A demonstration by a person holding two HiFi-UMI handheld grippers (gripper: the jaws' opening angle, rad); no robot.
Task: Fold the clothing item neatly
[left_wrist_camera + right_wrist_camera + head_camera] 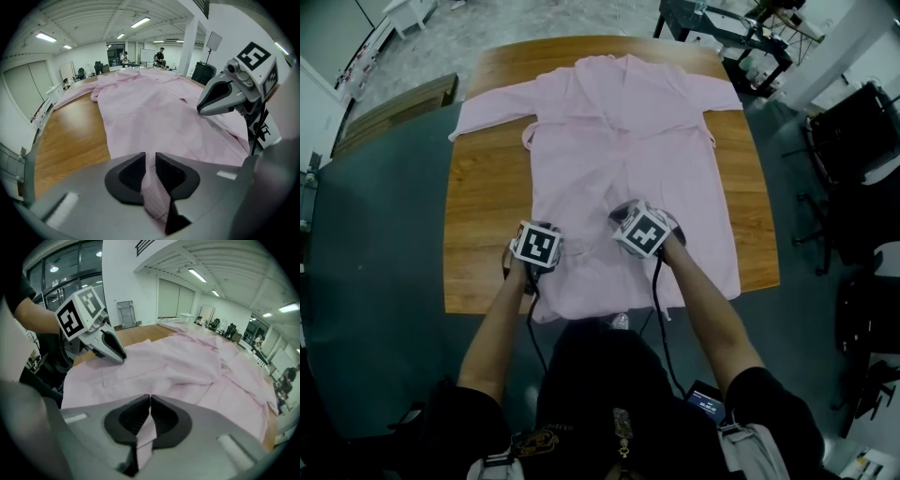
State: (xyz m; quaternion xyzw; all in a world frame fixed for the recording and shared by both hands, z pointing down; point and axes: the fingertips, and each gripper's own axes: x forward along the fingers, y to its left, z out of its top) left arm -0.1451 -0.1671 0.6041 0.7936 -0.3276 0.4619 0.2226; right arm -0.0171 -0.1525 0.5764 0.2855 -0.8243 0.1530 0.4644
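A pale pink robe-like garment (628, 141) lies spread flat on the wooden table (483, 197), collar at the far end, sleeves out to both sides and the hem hanging over the near edge. My left gripper (536, 246) is down on the lower left part of the cloth, and a fold of pink fabric (157, 197) is pinched between its pads. My right gripper (639, 231) sits beside it, near the garment's middle, its jaws closed on a fold of the same fabric (146, 432). Each gripper shows in the other's view: the right gripper (225, 96) and the left gripper (105, 345).
Bare wood runs along the table's left side (70, 136) and right side (755, 206). A wooden bench (394, 108) stands off the far left corner. Black chairs (853, 141) and equipment (741, 37) stand at the right on the dark floor.
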